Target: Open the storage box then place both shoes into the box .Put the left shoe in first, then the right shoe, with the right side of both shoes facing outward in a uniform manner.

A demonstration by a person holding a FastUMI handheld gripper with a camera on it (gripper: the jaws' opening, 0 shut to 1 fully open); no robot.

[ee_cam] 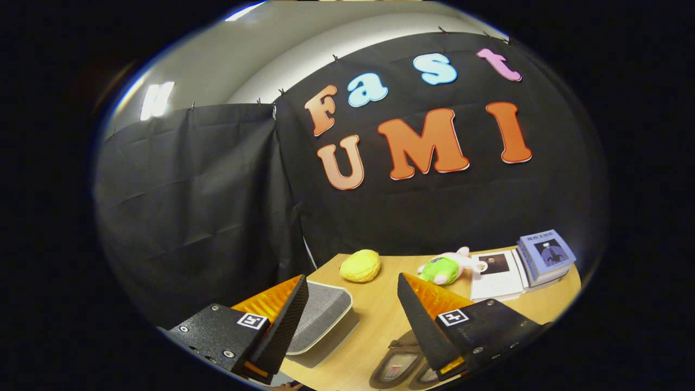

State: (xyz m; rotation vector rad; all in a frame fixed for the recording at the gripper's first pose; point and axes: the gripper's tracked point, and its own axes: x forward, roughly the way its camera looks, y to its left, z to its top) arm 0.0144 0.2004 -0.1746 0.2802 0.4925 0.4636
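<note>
Now | tongs [353, 304] apart, empty | book [545, 255] cover text unreadable

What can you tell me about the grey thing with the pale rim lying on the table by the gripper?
The grey box with the pale rim lies flat on the light wooden table, near its edge. Its top looks like grey woven or ribbed material, framed by a smooth off-white border with rounded corners, and it appears closed. One finger of the open gripper covers its near corner, though whether they touch cannot be told. A yellow plush lump sits beyond it, apart. Nothing rests on top.
</note>
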